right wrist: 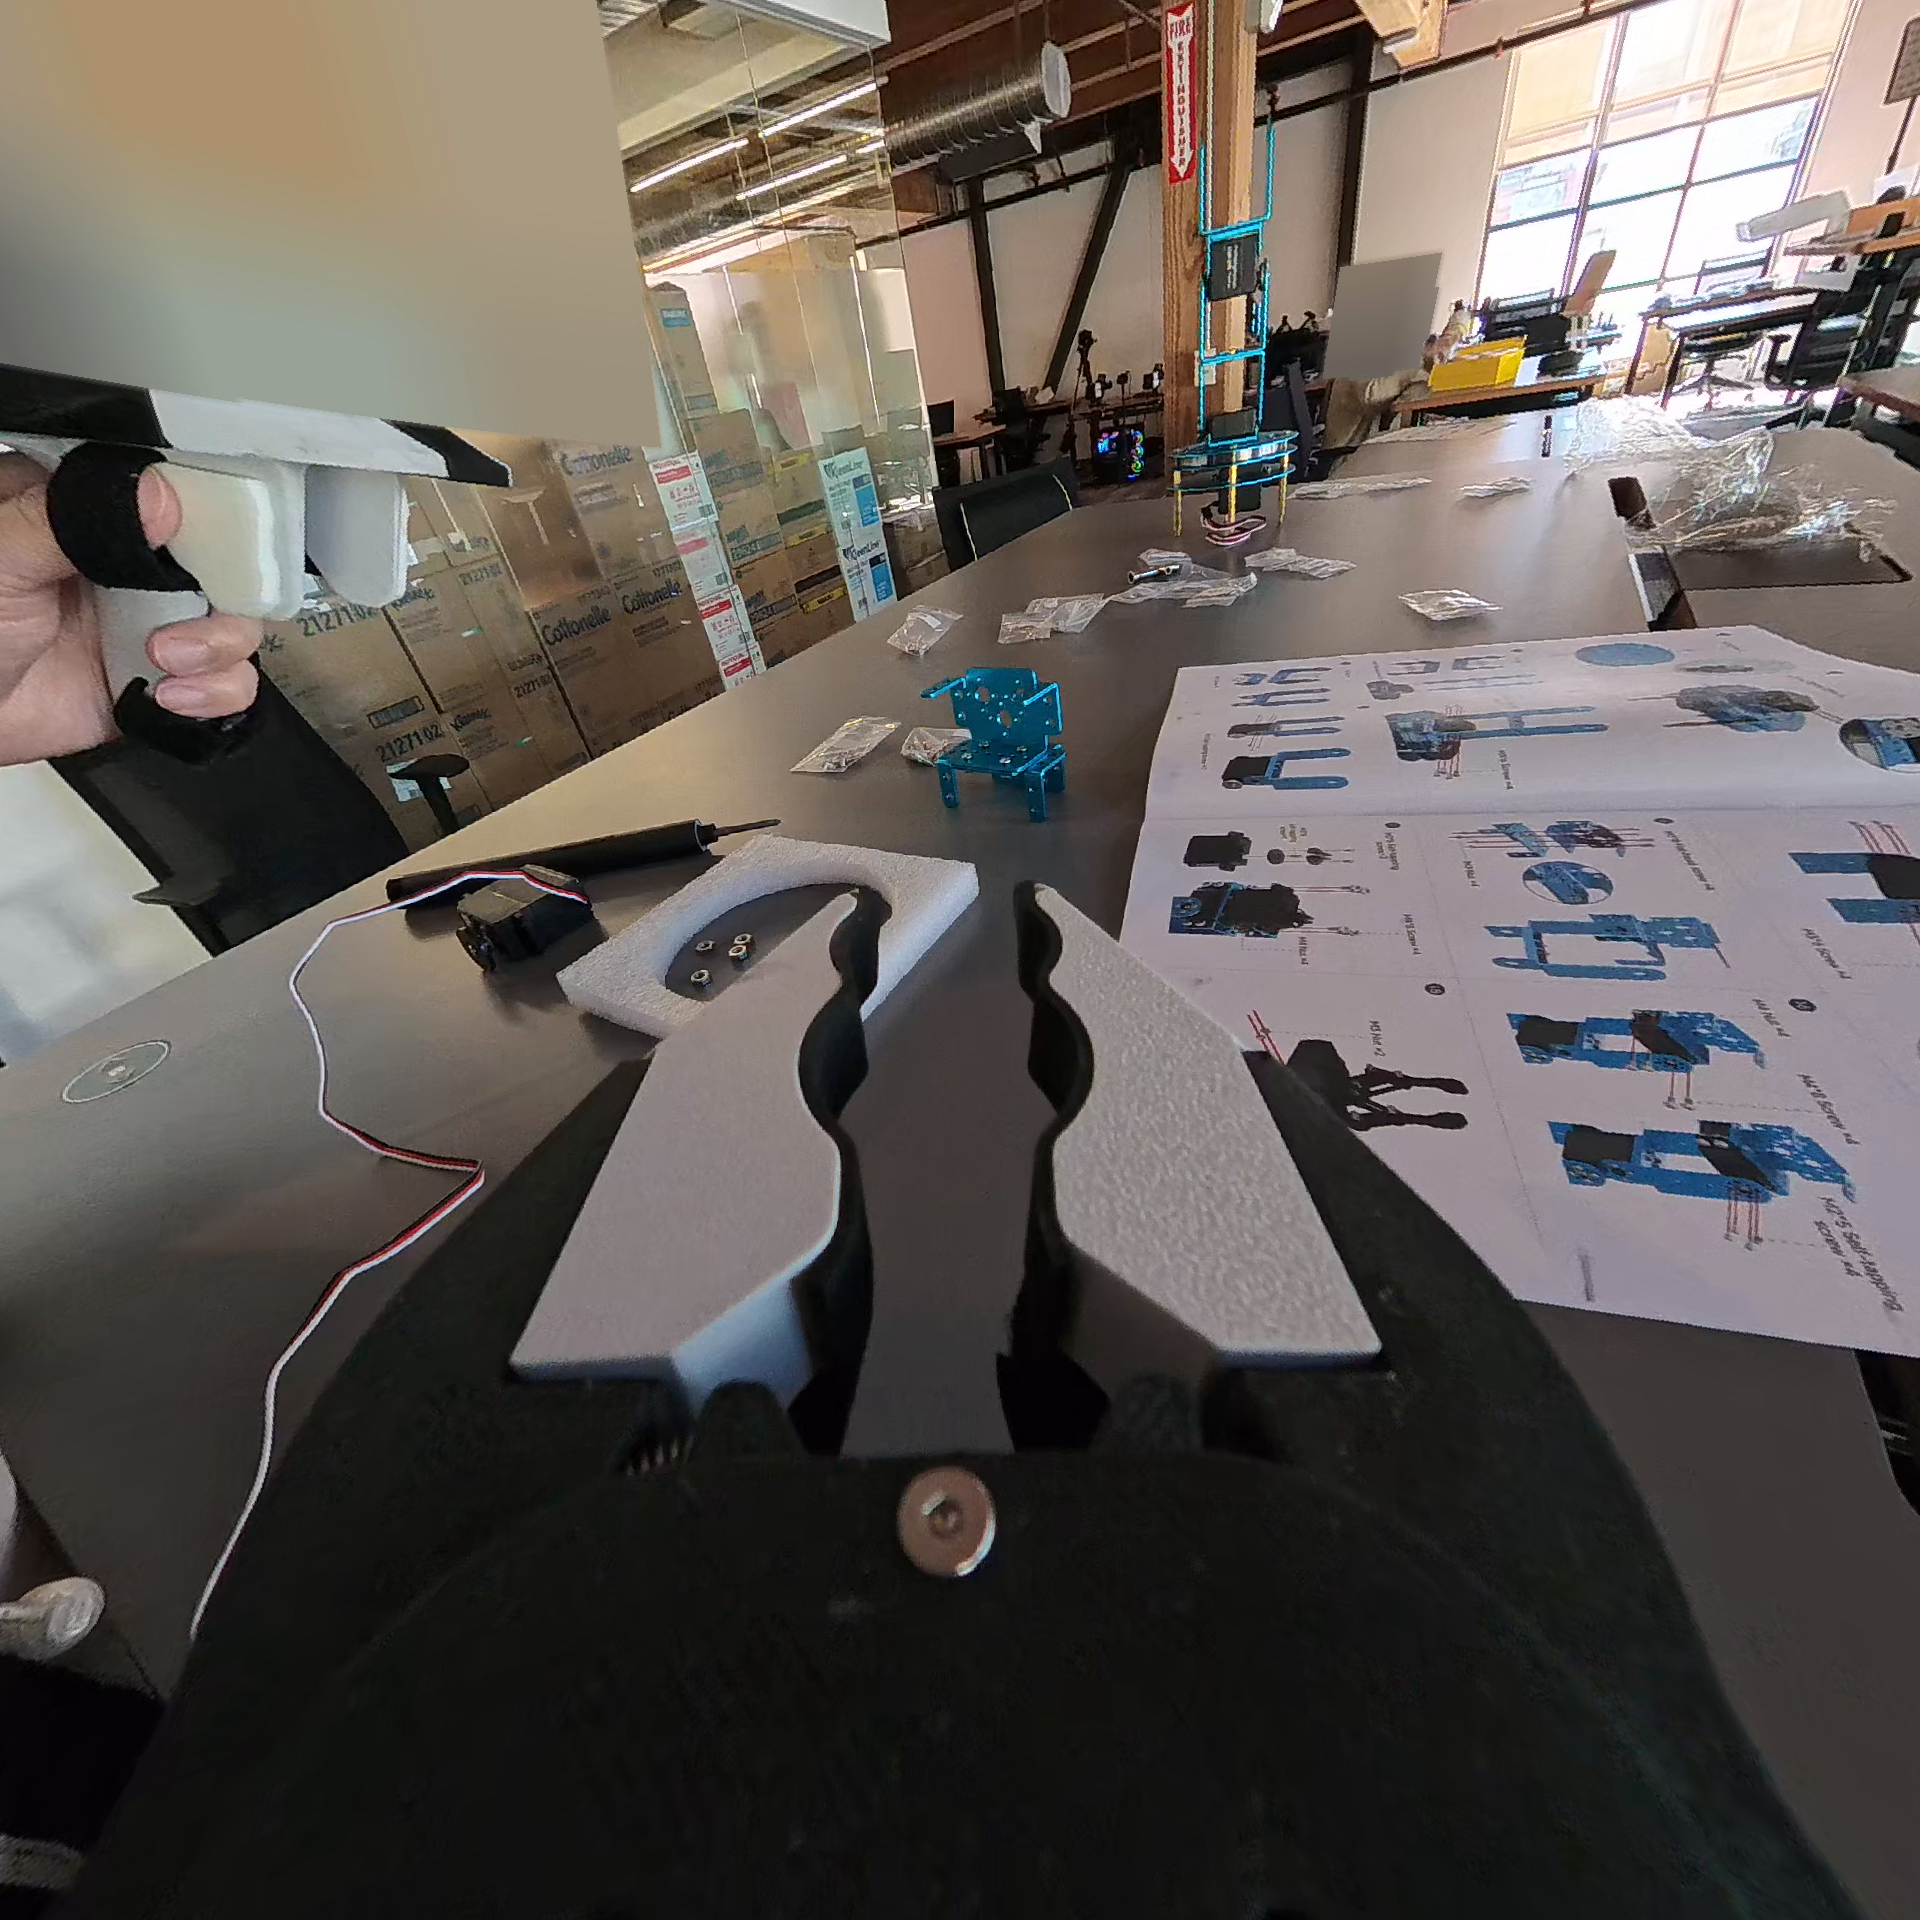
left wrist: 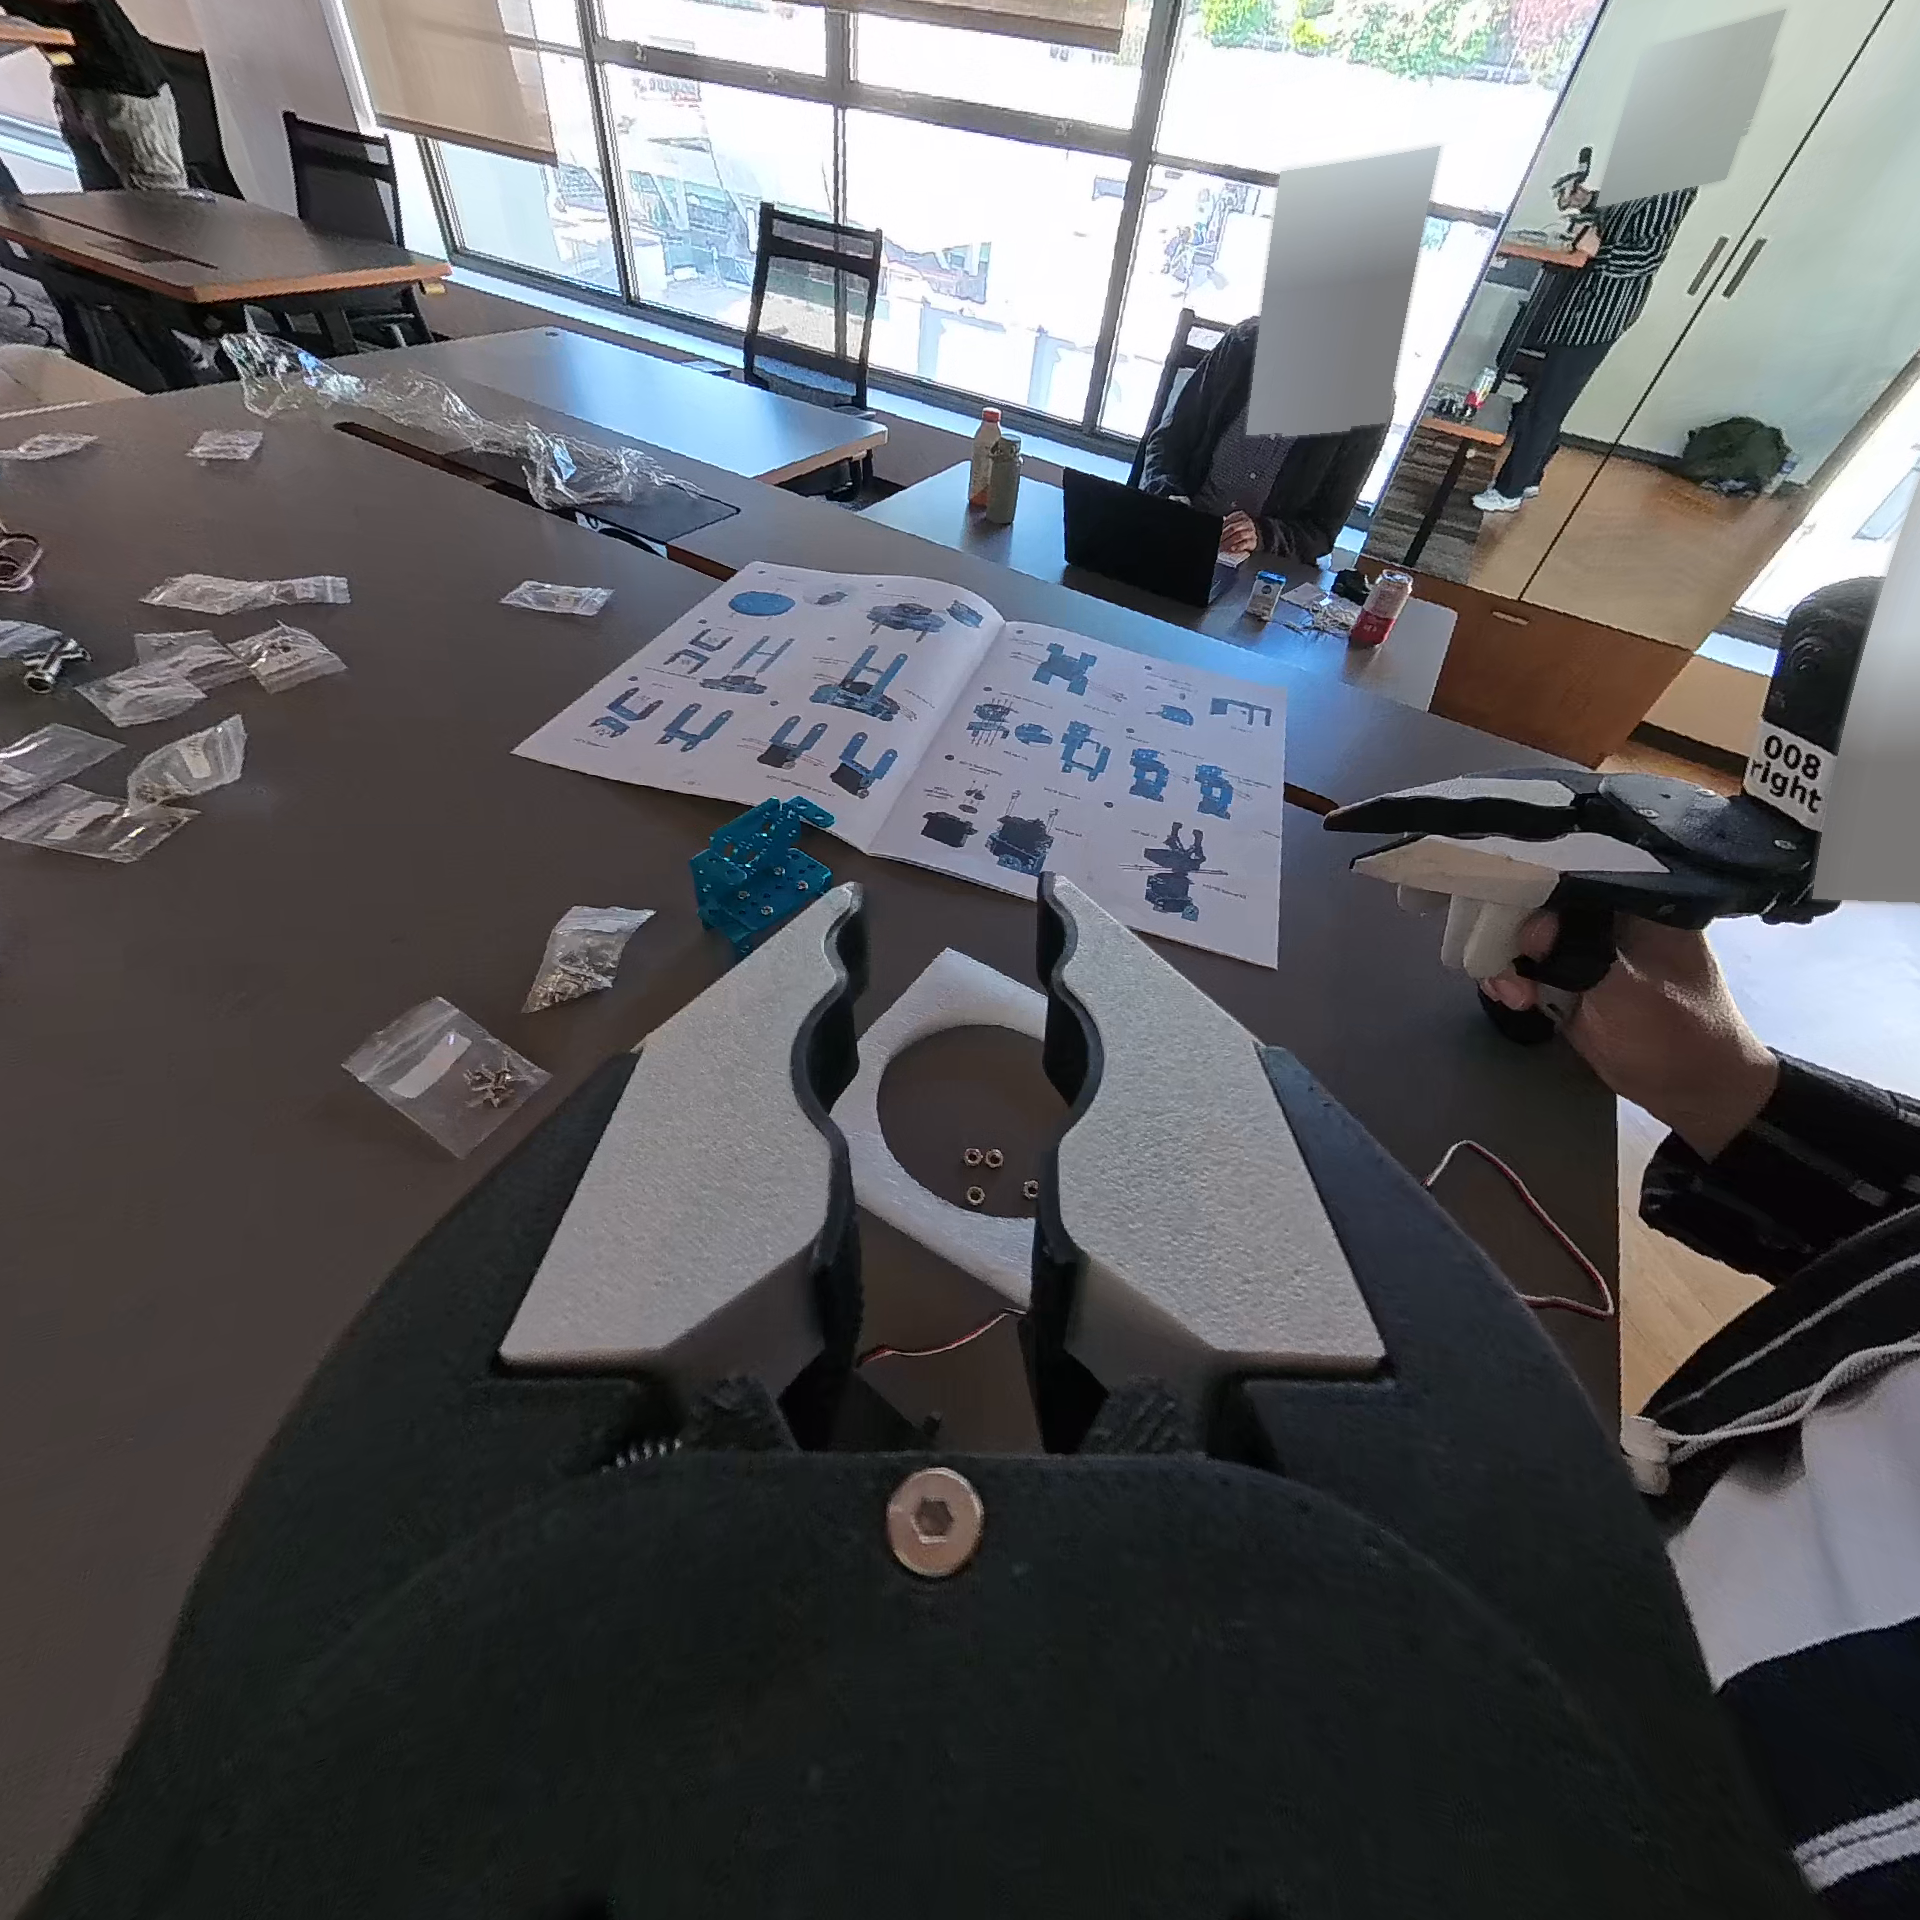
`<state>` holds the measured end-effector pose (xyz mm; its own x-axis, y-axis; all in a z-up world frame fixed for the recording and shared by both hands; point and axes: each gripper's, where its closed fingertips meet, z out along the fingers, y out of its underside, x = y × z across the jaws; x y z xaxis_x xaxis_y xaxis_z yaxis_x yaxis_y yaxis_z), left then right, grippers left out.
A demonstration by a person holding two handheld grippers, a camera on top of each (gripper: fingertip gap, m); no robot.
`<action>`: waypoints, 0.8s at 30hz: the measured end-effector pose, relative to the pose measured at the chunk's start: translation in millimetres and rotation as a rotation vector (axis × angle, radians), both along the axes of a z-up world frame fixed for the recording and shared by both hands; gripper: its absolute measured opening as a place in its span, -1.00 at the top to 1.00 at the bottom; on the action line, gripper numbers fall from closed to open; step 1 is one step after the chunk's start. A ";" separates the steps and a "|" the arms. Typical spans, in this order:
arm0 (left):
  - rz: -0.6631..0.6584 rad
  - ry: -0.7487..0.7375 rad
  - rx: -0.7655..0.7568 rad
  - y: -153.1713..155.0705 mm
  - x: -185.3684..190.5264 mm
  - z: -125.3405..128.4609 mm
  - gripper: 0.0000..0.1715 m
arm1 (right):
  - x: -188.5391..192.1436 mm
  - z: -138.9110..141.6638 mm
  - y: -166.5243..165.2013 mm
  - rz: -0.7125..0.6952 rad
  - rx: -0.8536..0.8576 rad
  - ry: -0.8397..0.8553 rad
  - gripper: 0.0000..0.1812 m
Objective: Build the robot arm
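Here, the left gripper (left wrist: 951, 914) is held open and empty above a white foam frame (left wrist: 940, 997), within whose round cutout four small nuts (left wrist: 982, 1158) are seen. The right gripper (right wrist: 945, 904) is likewise parted over bare table (right wrist: 312, 1039), the foam frame just to its left, the open instruction booklet (right wrist: 1558, 935) to its right, and a blue perforated bracket (right wrist: 997, 738) farther ahead.

Print present, not transcribed: white sticker (left wrist: 1789, 781) on right gripper (left wrist: 1351, 844), red vertical sign (right wrist: 1179, 94), stacked brown cardboard boxes (right wrist: 582, 634), open white instruction booklet (left wrist: 935, 748).

An open instruction booklet (left wrist: 935, 748) lies on the dark table (left wrist: 364, 883) near a blue metal bracket (left wrist: 753, 871)
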<state>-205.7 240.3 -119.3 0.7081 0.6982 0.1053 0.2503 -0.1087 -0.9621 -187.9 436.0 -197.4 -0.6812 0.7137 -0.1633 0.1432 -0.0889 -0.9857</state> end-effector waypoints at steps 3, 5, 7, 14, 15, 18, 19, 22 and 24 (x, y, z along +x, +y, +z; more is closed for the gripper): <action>0.001 -0.002 -0.001 0.4 -0.2 -0.5 0.64 | -0.1 0.1 0.0 0.000 -0.001 0.001 0.72; 0.001 0.000 -0.004 1.1 -0.5 -0.4 0.65 | -0.2 0.0 0.1 0.000 -0.002 0.000 0.72; 0.000 0.000 -0.001 2.2 -0.6 0.0 0.65 | -0.6 0.0 0.5 -0.001 -0.007 -0.003 0.73; -0.006 0.005 -0.002 4.2 1.1 1.5 0.65 | -0.9 -0.4 0.1 0.002 -0.008 -0.006 0.75; -0.005 0.007 -0.002 3.6 1.5 2.0 0.65 | -1.0 -0.6 -0.2 0.003 -0.005 -0.006 0.75; -0.003 0.010 0.005 1.7 3.6 3.8 0.65 | -0.9 -0.9 -0.9 0.004 -0.001 -0.004 0.76; -0.003 0.013 0.006 1.3 4.5 4.7 0.66 | -0.9 -1.0 -0.9 0.005 0.000 -0.004 0.76; -0.004 0.023 0.006 0.1 7.4 8.1 0.67 | -1.0 -1.0 -1.2 0.005 0.002 -0.002 0.76; -0.001 0.032 0.006 -0.9 9.4 10.8 0.68 | -0.8 -1.2 -1.5 0.005 0.004 -0.001 0.76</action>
<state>-196.3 239.5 -108.5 0.7123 0.6965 0.0868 0.2191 -0.1031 -0.9703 -188.8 434.5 -198.6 -0.6844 0.7111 -0.1610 0.1448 -0.0839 -0.9859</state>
